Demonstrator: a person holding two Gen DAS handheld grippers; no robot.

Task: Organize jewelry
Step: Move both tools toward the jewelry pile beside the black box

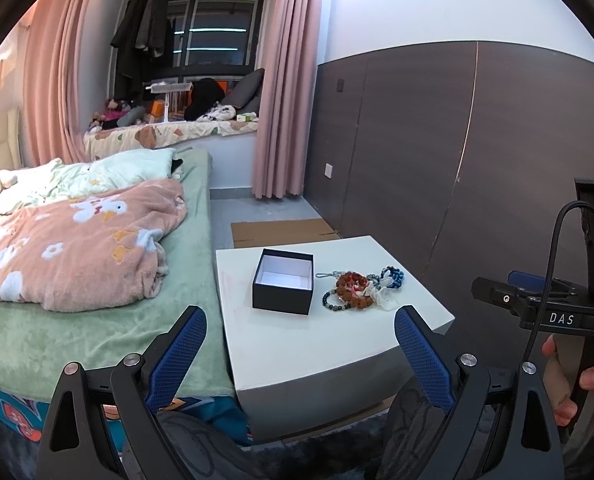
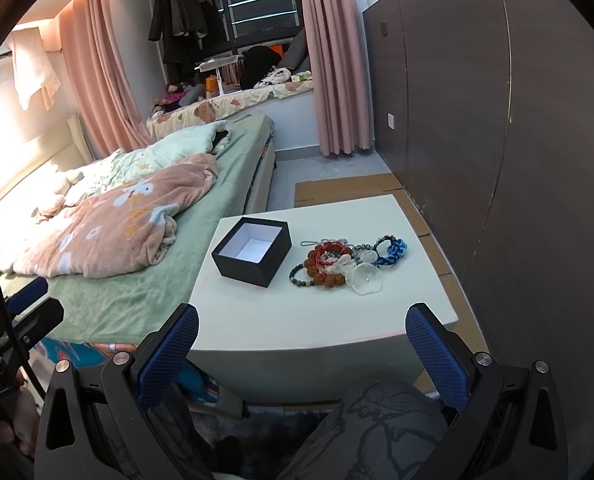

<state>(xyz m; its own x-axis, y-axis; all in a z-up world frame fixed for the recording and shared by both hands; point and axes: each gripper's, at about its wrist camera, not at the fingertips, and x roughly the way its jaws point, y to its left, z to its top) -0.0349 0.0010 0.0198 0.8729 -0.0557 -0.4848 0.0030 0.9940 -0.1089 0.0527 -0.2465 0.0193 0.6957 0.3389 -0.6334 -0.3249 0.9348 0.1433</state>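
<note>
A black box (image 1: 283,286) (image 2: 252,251) with a white inside stands open and empty on the white bedside table (image 1: 297,348) (image 2: 309,320). To its right lies a heap of jewelry (image 1: 361,288) (image 2: 347,262): brown bead bracelets, a dark bead bracelet, a blue braided one, a thin chain and a clear ring-like piece. My left gripper (image 1: 300,316) hangs open in front of the table's near edge, nothing between its blue pads. My right gripper (image 2: 301,314) is open too, held short of the table. Part of the right tool (image 1: 537,300) shows in the left wrist view, gripped by a hand.
A bed (image 1: 97,288) (image 2: 145,272) with a green sheet and a pink flowered blanket (image 1: 77,240) touches the table's left side. A dark panelled wall (image 1: 457,160) runs along the right. Flat cardboard (image 1: 285,230) lies on the floor behind the table. Pink curtains (image 1: 285,80) hang by the window.
</note>
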